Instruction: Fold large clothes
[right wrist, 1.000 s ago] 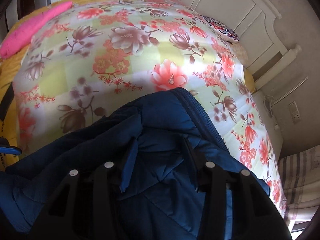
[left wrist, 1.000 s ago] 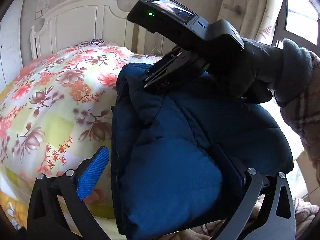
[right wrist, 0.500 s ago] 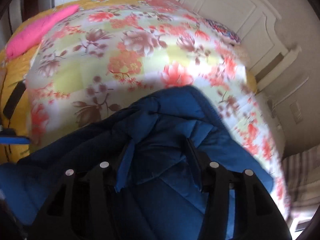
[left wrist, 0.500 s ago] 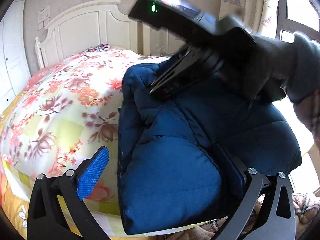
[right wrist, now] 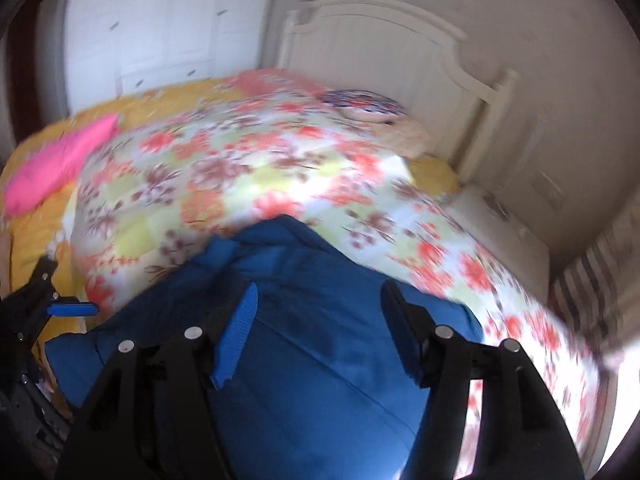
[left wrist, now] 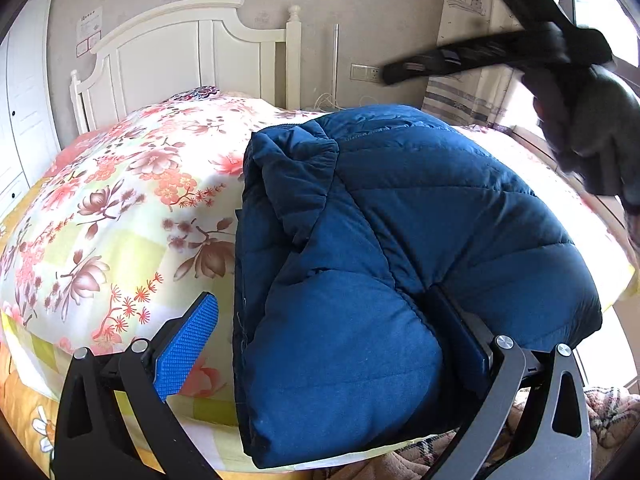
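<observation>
Jacket [left wrist: 400, 264] lies folded on the bed [left wrist: 120, 208]. My left tongs [left wrist: 332, 344] stand released, its near fold between the pads. My right tongs [right wrist: 316, 332] are opening above it, grasping nothing.

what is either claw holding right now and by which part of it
Nothing is gripped. The right claw is opening above the blue jacket, pads clear of the fabric. The left claw stands open around the jacket's folded near edge, blue pad apart from it.
</observation>
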